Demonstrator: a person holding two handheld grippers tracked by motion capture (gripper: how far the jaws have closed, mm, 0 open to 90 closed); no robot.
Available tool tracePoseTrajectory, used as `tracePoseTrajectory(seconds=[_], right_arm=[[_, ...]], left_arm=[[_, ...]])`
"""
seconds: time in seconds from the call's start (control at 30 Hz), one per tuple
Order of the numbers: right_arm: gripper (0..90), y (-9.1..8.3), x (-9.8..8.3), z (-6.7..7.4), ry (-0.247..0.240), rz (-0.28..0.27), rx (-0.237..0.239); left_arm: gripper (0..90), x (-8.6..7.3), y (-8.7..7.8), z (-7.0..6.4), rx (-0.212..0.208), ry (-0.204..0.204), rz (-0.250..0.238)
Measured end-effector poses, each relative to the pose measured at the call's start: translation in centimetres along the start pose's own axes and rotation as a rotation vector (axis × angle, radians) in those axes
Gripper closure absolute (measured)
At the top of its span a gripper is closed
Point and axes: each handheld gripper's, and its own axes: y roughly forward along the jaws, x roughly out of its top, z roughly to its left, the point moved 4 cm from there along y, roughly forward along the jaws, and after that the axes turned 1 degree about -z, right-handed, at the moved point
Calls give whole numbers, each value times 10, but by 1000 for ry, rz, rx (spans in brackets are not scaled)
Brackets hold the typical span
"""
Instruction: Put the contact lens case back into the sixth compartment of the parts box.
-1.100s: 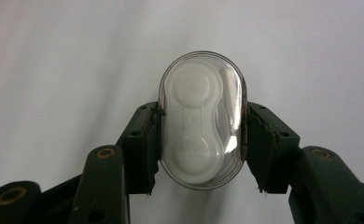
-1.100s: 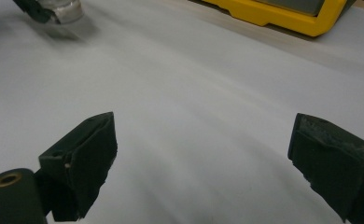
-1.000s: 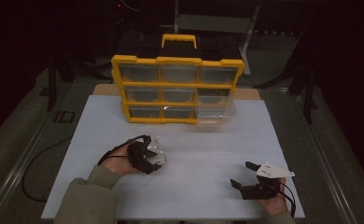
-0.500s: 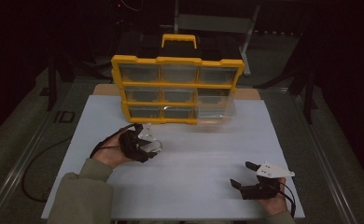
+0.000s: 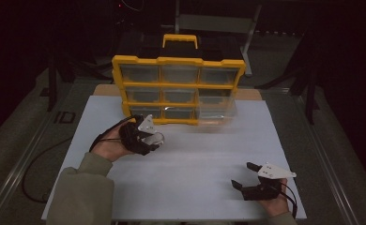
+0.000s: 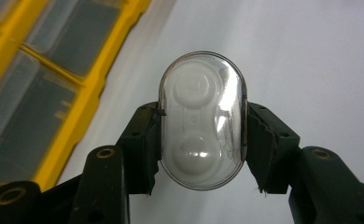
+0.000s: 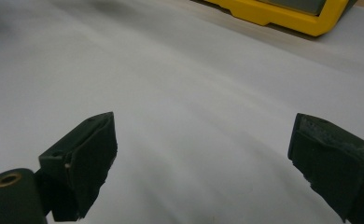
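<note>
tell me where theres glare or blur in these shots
Left gripper view: glare streaks on the clear oval case held by the left gripper; yellow drawer organizer soft. High view: dim, surroundings nearly black, pulled-out drawer smeared. Right gripper view: right gripper jaws open, white tabletop hazy.

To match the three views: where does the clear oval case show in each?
High view: clear oval case left of centre, in the left tongs.
Left gripper view: case at centre, clamped.
Right gripper view: not in it.
Shared landmark: yellow drawer organizer.
</note>
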Motion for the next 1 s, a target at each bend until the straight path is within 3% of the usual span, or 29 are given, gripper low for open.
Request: tracePoseTrajectory(seconds=[1.0], right_arm=[[77,0,0,-1,-2,-5,2]], left_arm=[[493,35,-8,26,9,29,-2]])
